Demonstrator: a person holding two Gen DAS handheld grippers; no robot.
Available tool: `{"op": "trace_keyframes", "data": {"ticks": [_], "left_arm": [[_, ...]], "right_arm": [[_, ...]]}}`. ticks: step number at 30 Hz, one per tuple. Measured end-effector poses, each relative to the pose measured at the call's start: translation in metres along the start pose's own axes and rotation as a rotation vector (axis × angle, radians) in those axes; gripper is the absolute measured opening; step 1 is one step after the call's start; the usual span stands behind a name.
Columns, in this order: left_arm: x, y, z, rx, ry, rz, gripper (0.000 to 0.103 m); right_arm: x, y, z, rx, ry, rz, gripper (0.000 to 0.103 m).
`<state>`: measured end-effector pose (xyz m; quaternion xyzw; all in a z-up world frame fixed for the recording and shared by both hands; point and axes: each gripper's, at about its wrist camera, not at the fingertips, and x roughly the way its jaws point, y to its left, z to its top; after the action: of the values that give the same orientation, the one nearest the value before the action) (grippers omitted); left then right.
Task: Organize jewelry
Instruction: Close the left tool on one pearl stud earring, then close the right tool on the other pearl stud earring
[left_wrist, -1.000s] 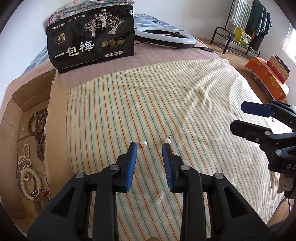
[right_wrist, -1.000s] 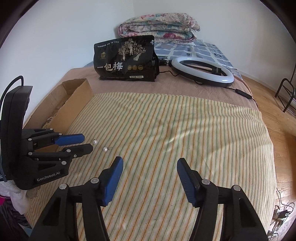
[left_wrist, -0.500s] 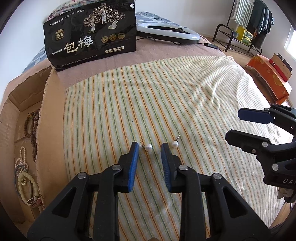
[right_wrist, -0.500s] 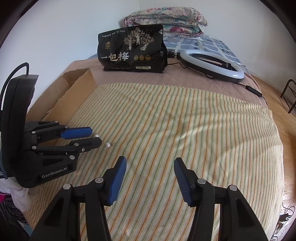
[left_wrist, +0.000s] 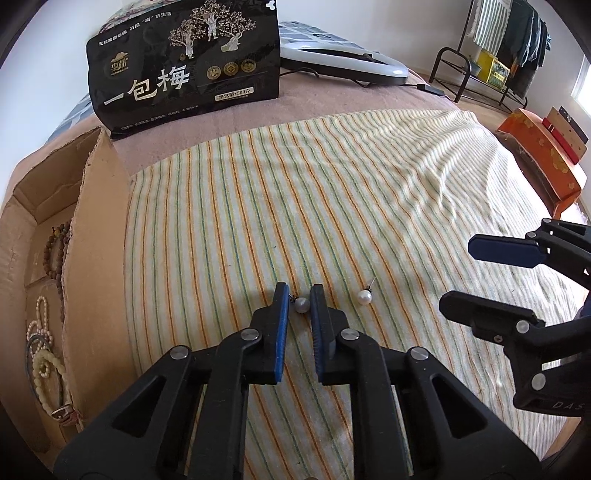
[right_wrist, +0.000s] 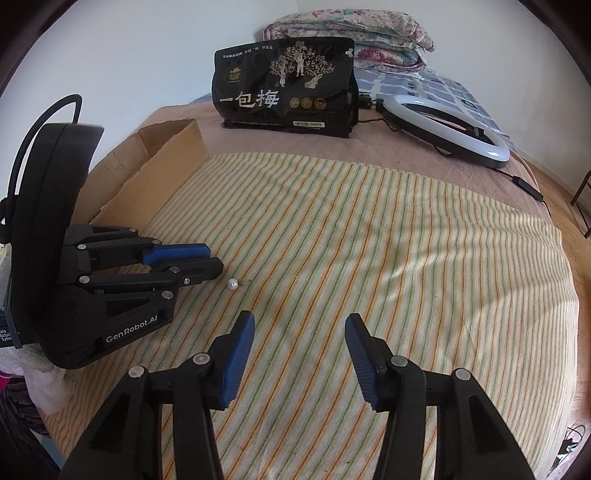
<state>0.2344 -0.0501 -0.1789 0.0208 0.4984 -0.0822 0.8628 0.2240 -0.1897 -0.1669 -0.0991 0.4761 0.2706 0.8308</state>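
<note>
The left gripper (left_wrist: 299, 299), black with blue pads, is low over the striped yellow-green towel (left_wrist: 332, 192), and its jaws are narrowed around a small white pearl earring (left_wrist: 301, 305); I cannot tell if the pads already touch it. A second white pearl earring (left_wrist: 364, 297) lies on the towel just right of this gripper. The right gripper (right_wrist: 300, 354) is wide open, holding nothing. The brown cardboard box (left_wrist: 94, 221) with bead bracelets (left_wrist: 55, 247) is at the left.

White pearl earrings (left_wrist: 364, 297) on yellow cloth (left_wrist: 332, 192) (green-and-orange striped).
</note>
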Motion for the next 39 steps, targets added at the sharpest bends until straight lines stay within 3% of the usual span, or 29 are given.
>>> {"op": "trace_keyframes", "data": {"ticks": [16, 29, 34, 39], "left_arm": [[0.001, 0.014, 0.0, -0.013, -0.013, 0.024, 0.009], [0.001, 0.016, -0.001, -0.021, -0.012, 0.031, 0.009], [0.0, 0.016, -0.002, -0.02, -0.013, 0.032, 0.009], [-0.001, 0.017, -0.002, -0.022, -0.015, 0.032, 0.009]], "right_arm": [[0.028, 0.026, 0.009, -0.094, 0.009, 0.078, 0.042], [0.042, 0.036, 0.019, -0.148, -0.006, 0.062, 0.03], [0.043, 0.039, 0.02, -0.166, -0.006, 0.044, 0.017], [0.042, 0.042, 0.02, -0.178, -0.009, 0.03, 0.016]]}}
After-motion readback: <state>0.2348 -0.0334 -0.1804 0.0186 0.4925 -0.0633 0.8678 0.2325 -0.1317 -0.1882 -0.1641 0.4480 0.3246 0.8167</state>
